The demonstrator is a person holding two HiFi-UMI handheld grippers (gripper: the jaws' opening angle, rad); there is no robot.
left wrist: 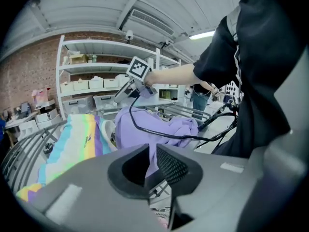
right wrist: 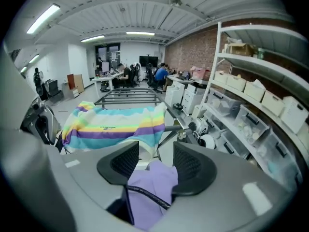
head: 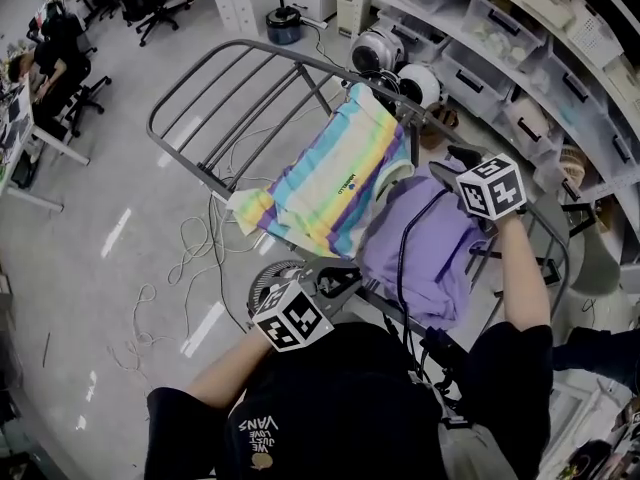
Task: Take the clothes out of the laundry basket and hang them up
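Note:
A grey metal drying rack (head: 230,68) stands in front of me. A rainbow-striped cloth (head: 335,173) hangs across its bars, and a purple garment (head: 420,253) is draped right beside it. My right gripper (head: 462,163) hovers over the purple garment's top edge. In the right gripper view its jaws (right wrist: 155,151) stand wide open; the purple garment (right wrist: 154,178) lies low between them and the pads are not pressing on it. My left gripper (head: 335,283) is low at the rack's near side. Its jaws (left wrist: 152,151) are shut with nothing seen in them. A black cable (head: 402,258) runs across the purple garment.
Shelves with white bins (head: 520,48) line the right side, close behind the rack. Two round white appliances (head: 378,50) sit at the rack's far end. Loose cords (head: 190,248) lie on the floor to the left. A round grid-like object (head: 268,280) sits under the rack's near end.

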